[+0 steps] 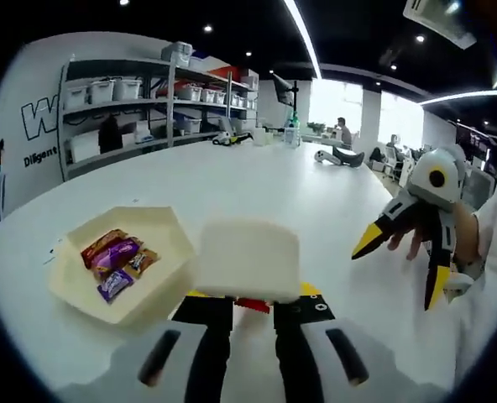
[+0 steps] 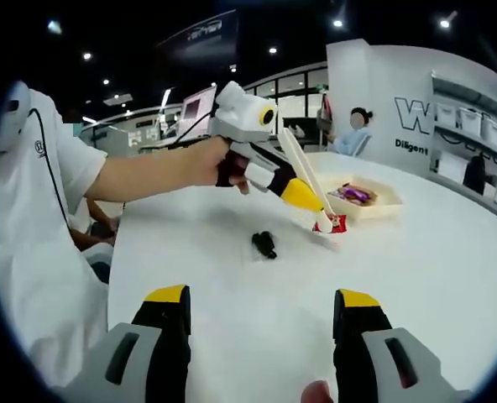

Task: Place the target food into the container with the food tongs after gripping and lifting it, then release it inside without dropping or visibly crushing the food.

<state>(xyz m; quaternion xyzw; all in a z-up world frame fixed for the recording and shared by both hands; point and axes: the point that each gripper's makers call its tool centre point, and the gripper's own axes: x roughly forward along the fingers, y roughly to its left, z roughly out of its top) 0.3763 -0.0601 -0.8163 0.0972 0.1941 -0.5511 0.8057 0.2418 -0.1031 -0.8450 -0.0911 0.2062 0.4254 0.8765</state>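
My left gripper (image 1: 253, 304) is shut on a pair of white food tongs (image 1: 248, 259), whose broad end blocks the near view. In the right gripper view the left gripper (image 2: 292, 191), held by a hand, points the tongs (image 2: 303, 176) down at a red-wrapped snack (image 2: 334, 224) lying on the white table. The tong tips touch the snack; a red sliver (image 1: 253, 305) peeks out under the tongs. A cream tray (image 1: 169, 252) holding several wrapped candies (image 1: 114, 256) sits just left of it, and appears behind the snack as the tray (image 2: 383, 204). My right gripper (image 2: 264, 295) is open and holds nothing.
A small black object (image 2: 265, 244) lies on the table (image 2: 232, 336) near the snack. The right gripper (image 1: 400, 269) hovers at the table's right side, held by a hand. Shelves with bins (image 1: 139, 101) stand beyond the far edge. A person in white (image 2: 39, 210) stands at the left.
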